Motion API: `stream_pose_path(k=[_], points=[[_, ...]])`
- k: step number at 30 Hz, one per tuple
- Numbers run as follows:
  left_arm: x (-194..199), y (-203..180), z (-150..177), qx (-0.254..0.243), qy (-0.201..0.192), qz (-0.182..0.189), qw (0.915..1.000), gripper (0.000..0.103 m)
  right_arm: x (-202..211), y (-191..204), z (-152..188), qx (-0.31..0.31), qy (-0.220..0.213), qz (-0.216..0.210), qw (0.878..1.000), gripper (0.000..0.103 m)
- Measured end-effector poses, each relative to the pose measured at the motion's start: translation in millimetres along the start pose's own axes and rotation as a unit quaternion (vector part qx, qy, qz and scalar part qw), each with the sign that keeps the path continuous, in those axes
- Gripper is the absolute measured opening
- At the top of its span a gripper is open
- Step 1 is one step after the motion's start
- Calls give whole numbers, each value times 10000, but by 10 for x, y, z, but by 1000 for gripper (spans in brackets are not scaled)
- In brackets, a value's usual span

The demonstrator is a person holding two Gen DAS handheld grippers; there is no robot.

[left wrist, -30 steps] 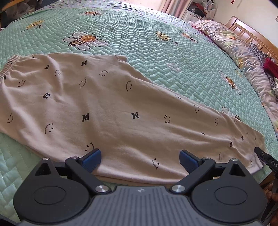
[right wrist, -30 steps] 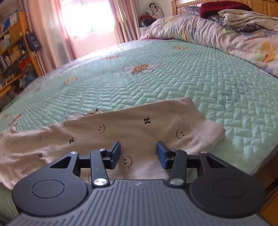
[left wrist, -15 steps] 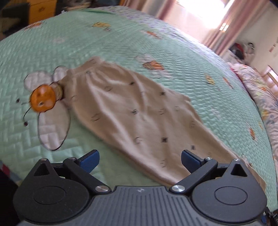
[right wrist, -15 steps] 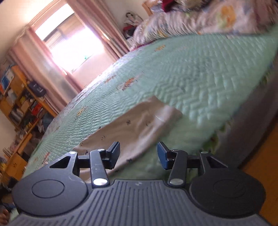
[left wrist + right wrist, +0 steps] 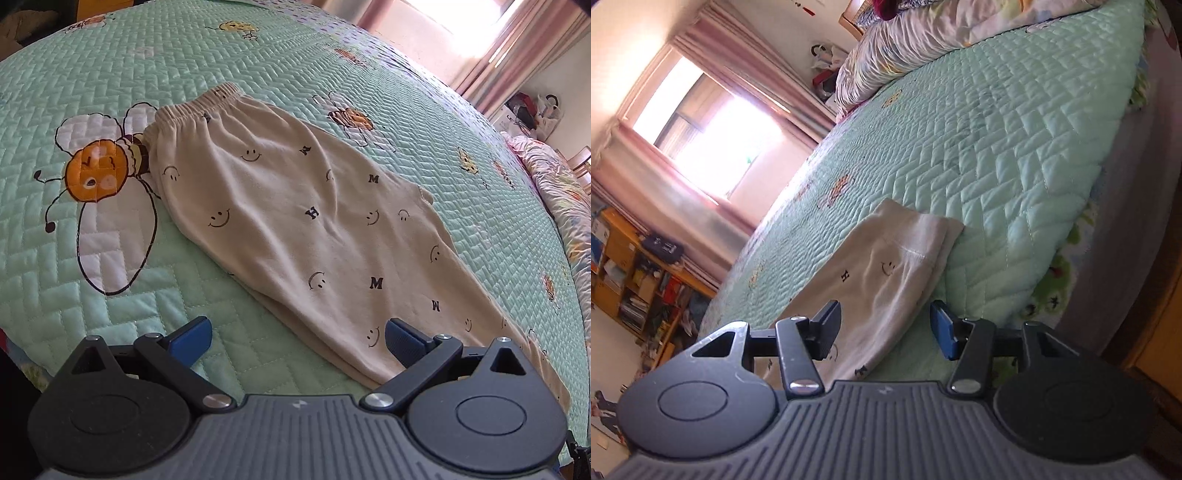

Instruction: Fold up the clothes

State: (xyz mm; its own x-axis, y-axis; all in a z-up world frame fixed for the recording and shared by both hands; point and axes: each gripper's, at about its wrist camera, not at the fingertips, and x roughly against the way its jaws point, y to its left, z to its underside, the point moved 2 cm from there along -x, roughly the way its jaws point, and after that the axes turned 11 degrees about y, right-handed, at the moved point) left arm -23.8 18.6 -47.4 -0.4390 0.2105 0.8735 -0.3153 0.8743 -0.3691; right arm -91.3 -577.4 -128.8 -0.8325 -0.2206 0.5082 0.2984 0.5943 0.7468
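Beige trousers (image 5: 295,229) w/ smiley print lie flat, legs stacked, on green quilt (image 5: 229,48), waistband at far left. Left gripper (image 5: 297,338) has swung toward waistband end, jaws wide, empty. Right gripper (image 5: 886,325) rolled over by cuffs (image 5: 923,240), jaws just opening, pads clear of cloth. Prob. lining up next fold.

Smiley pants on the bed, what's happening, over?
Left hand-held gripper open, empty. Right hand-held gripper open, jaws just widening, nothing between. Beige smiley-print cotton pants flat on green quilted bedspread, legs stacked. Nothing blocking.
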Motion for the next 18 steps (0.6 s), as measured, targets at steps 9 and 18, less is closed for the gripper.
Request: stream_pose_path(k=[9, 18], points=[[44, 76, 9, -50, -28, 67, 10000, 100, -7, -90, -75, 32, -9, -256, 9997, 45], [3, 416, -157, 712, -181, 939, 9929, 102, 18, -207, -34, -196, 85, -78, 9997, 6]])
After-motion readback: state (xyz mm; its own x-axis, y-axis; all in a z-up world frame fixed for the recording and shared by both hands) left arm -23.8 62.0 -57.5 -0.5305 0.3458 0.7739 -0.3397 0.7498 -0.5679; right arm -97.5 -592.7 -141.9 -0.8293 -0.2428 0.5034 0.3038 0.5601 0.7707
